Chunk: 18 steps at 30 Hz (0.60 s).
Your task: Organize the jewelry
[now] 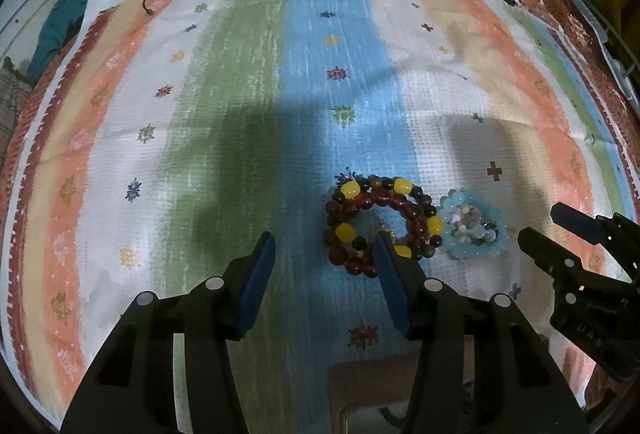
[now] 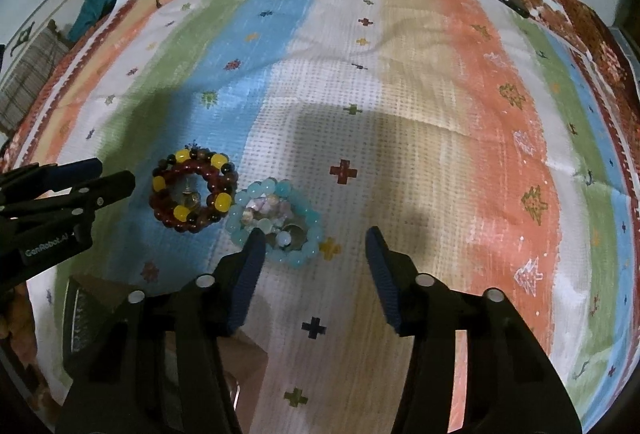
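Your left gripper (image 1: 324, 254) is hanging with jaws open and holding nothing; the dark bead bracelets (image 1: 380, 222) are lying on the striped cloth (image 1: 200, 94), by its right finger. Your right gripper (image 2: 316, 248) is hanging open too, beside the blue bead bracelets (image 2: 276, 222).
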Each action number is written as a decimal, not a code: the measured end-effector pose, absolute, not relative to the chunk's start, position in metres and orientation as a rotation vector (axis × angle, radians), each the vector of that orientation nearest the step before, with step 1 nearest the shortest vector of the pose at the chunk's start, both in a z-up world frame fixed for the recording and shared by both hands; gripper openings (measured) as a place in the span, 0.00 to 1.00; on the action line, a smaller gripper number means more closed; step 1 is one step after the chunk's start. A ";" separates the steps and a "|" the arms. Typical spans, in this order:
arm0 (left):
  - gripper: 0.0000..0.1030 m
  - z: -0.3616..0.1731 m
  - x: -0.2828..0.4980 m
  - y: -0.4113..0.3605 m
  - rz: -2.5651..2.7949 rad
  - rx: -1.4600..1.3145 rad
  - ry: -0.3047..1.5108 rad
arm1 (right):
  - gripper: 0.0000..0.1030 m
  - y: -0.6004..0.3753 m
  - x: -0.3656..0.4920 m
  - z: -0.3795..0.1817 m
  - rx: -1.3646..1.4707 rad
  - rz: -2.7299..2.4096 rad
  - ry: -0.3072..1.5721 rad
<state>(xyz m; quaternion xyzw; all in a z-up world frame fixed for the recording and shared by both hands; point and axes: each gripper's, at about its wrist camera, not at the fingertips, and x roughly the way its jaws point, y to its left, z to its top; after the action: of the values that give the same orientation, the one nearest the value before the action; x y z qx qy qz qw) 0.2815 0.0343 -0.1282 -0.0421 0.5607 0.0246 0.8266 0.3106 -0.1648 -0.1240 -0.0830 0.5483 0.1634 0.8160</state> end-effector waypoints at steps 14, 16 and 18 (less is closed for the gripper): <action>0.35 -0.149 0.299 0.038 0.040 -0.083 1.233 | 0.41 -0.159 0.331 -0.147 -0.198 0.346 1.201; 0.31 -0.152 0.301 0.035 0.028 -0.074 1.239 | 0.41 -0.157 0.333 -0.149 -0.205 0.348 1.203; 0.28 -0.156 0.302 0.031 0.022 -0.060 1.244 | 0.39 -0.157 0.336 -0.151 -0.210 0.346 1.207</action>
<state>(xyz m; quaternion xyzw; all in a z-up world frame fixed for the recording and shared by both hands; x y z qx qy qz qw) 0.3021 0.0309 -0.1561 -0.0279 0.5827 0.0102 0.8122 0.3358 -0.1569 -0.1511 -0.0979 0.5635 0.1616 0.8042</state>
